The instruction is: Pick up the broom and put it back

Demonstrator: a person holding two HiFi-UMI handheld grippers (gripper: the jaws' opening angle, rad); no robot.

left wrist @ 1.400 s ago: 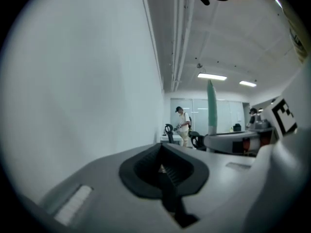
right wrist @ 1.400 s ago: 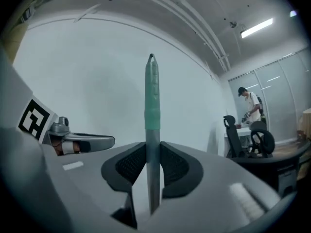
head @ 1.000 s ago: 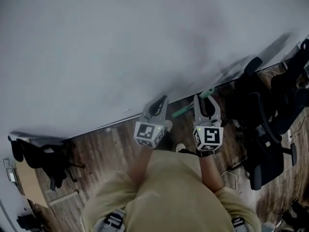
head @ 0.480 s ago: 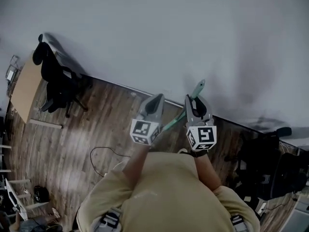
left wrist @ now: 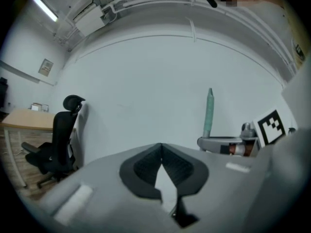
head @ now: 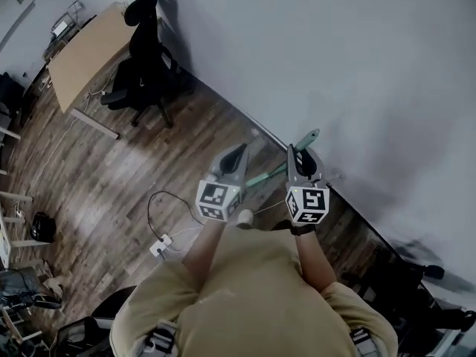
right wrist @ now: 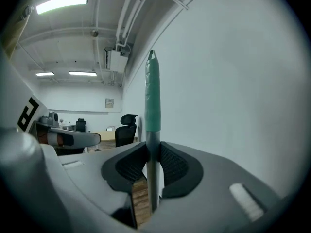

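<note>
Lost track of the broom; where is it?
In the right gripper view, the broom stands clamped in the right tool, beside the white wall, right of the left tool.

Light comes from above: a ceiling strip (right wrist: 60, 3) burns white in the right gripper view, and another strip (left wrist: 43, 8) glows in the left gripper view. The head view runs dim and grey, its wall (head: 357, 65) flat and washed, with a soft shadow beside the office chair (head: 149, 58) and a pale sheen on the wooden floor (head: 111, 169). Both gripper views bend hard at the edges and fall to black corners. Up close, the left tongs (left wrist: 161, 152) and right tongs (right wrist: 153, 154) look soft; the broom handle (right wrist: 153, 96) reads sharper.
</note>
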